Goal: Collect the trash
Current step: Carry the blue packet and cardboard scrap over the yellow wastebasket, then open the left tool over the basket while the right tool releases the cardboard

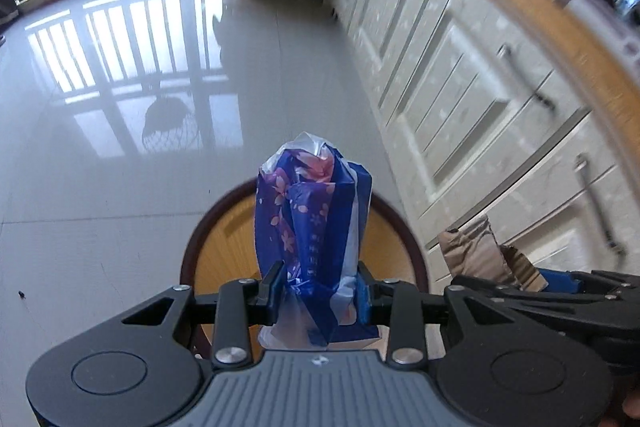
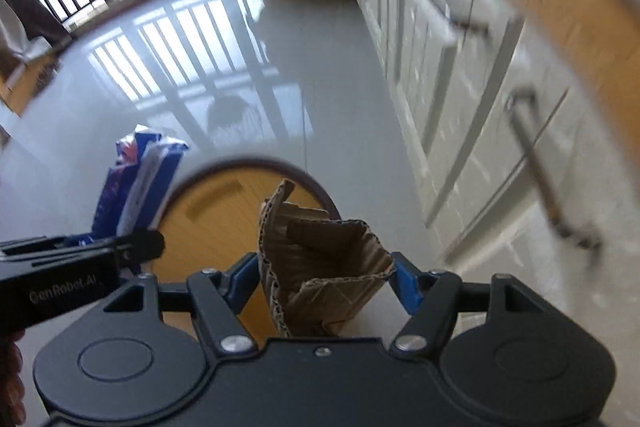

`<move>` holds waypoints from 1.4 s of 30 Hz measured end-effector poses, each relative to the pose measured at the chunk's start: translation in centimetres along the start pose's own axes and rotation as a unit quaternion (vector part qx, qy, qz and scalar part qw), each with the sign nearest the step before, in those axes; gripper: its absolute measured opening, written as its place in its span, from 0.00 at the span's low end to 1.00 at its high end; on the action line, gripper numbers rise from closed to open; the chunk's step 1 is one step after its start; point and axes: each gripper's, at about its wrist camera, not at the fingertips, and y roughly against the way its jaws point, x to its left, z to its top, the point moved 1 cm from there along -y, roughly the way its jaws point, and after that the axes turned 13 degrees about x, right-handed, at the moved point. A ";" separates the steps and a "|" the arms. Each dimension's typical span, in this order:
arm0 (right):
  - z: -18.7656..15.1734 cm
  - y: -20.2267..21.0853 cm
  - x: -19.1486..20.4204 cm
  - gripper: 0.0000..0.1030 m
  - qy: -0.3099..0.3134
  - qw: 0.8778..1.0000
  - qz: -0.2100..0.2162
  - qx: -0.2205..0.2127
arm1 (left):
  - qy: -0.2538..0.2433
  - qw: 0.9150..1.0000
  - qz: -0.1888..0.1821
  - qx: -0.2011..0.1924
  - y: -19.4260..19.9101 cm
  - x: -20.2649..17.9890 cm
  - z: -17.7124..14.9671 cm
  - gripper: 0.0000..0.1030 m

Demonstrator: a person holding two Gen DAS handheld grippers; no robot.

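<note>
Left wrist view: the left gripper [image 1: 320, 291] pinches a crumpled blue plastic wrapper [image 1: 312, 219] above a round wooden bin [image 1: 224, 227] on the glossy floor [image 1: 120, 107]. Beside it, the right gripper [image 2: 324, 275] clamps folded cardboard [image 2: 320, 267] over the bin's rim. White cabinets [image 1: 460, 87] run beyond on the right.

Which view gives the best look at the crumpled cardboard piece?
The right wrist view: the cardboard piece sits centred between the right hand-held gripper fingers, its corrugated edges and folds plain. The left wrist view shows only a slice of it at the right edge, behind the blue plastic bag that the left hand-held gripper holds.
</note>
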 end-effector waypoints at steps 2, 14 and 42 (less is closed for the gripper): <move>0.4 -1.6 -0.2 0.68 -0.003 1.000 0.000 0.013 | 0.002 1.000 -0.001 0.009 -1.5 0.3 -0.2 0.35; 0.8 -7.7 0.1 0.69 -0.042 0.997 0.037 0.051 | 0.006 0.997 0.008 0.072 -8.4 2.3 -0.7 0.36; 2.8 -9.1 1.3 0.89 -0.035 0.995 0.087 0.024 | -0.015 0.998 0.035 0.053 -7.7 2.9 -1.7 1.00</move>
